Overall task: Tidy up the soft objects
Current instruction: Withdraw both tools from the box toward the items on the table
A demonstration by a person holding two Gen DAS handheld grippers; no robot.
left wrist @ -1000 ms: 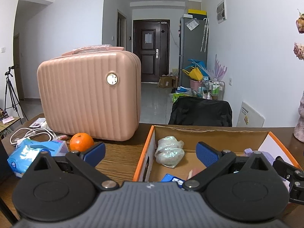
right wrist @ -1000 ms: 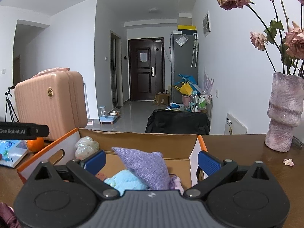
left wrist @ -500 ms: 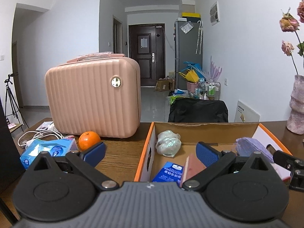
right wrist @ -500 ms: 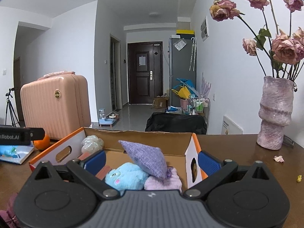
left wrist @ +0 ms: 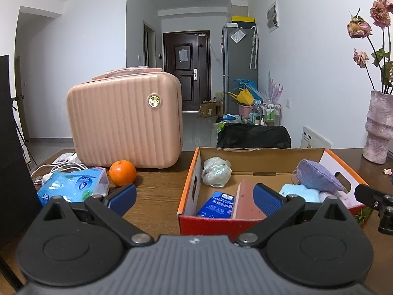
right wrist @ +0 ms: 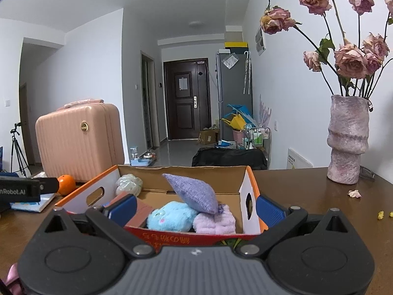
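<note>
Both tongs, left tongs [left wrist: 194,198] and right tongs [right wrist: 195,207], gape wide and empty; ahead, a knitted purple pouch [right wrist: 194,193] tops fluffy blue toy [right wrist: 172,215].

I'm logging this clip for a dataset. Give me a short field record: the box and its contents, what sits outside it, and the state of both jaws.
container: cardboard box, open top
soft items inside: purple pouch, blue plush, lilac cloth, white bundle
also inside: blue tissue pack
outside, left: orange, tissue packet, pink suitcase
outside, right: vase
left gripper: jaws open, empty
right gripper: jaws open, empty
</note>
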